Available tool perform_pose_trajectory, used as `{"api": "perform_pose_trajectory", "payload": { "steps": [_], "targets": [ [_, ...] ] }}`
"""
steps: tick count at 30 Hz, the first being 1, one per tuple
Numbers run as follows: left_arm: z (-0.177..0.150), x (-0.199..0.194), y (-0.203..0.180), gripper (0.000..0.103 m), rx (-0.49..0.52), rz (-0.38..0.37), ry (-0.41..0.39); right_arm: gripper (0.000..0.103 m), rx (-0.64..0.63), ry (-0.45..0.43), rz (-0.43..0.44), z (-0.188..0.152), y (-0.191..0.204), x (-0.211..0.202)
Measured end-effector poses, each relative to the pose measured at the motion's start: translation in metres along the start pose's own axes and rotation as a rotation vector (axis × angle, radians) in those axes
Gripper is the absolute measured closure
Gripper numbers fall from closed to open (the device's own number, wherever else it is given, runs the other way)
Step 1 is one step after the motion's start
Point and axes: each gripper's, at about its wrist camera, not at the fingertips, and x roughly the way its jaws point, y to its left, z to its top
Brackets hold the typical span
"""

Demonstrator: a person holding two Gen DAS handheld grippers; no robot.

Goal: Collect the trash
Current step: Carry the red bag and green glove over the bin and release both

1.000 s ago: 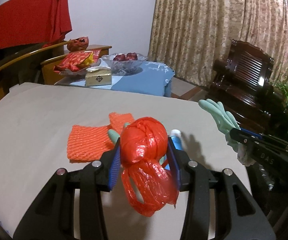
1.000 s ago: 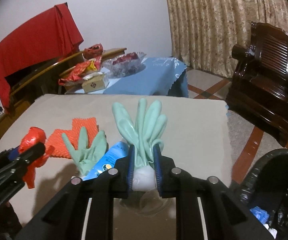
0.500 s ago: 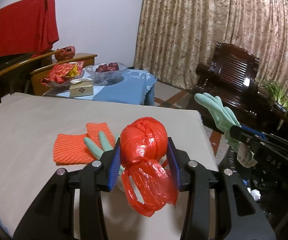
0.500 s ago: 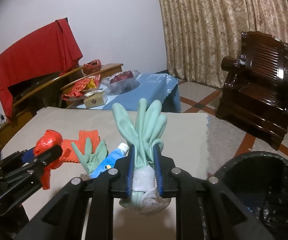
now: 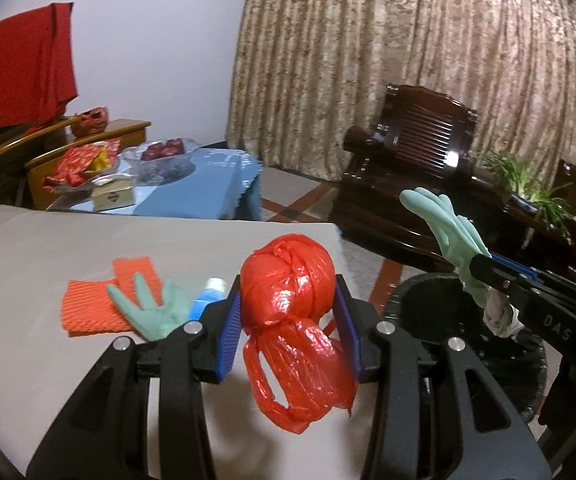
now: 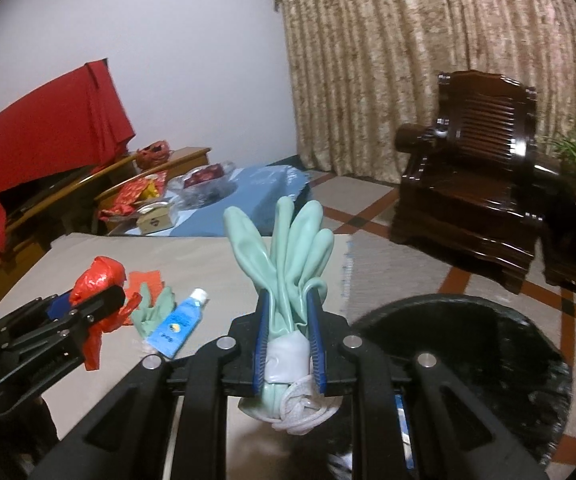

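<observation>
Right tool (image 6: pixel 289 340) pinching green glove (image 6: pixel 288 248) above bin (image 6: pixel 467 344); left tool (image 5: pixel 288 332) pinching red bag (image 5: pixel 288 288). My worry: glove's limp fingers may drape on rim.

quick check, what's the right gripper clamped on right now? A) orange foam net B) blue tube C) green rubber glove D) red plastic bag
C: the right gripper is shut on the green rubber glove, its fingers sticking up between the blue pads; the red plastic bag is in the left gripper.

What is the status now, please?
Left tongs shut on red bag. Right tongs shut on green glove, near black bin. Nothing blocking.
</observation>
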Motion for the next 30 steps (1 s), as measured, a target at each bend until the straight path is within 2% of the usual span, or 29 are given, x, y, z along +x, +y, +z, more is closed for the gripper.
{"api": "perform_pose_trajectory", "payload": {
  "steps": [12,21,30],
  "targets": [
    [-0.004,0.008,-0.068,0.062,0.067,-0.131,-0.004,0.084,0.061,-0.007,-0.146,-0.016,-0.068,-0.041],
    [-0.011,0.026,-0.118,0.062,0.118,-0.233,0.012,0.085,0.096,0.016,-0.23,-0.029,-0.107,-0.049],
    [-0.014,0.055,-0.169,0.061,0.155,-0.332,0.03,0.084,0.11,0.039,-0.278,-0.036,-0.135,-0.045]
  ]
}}
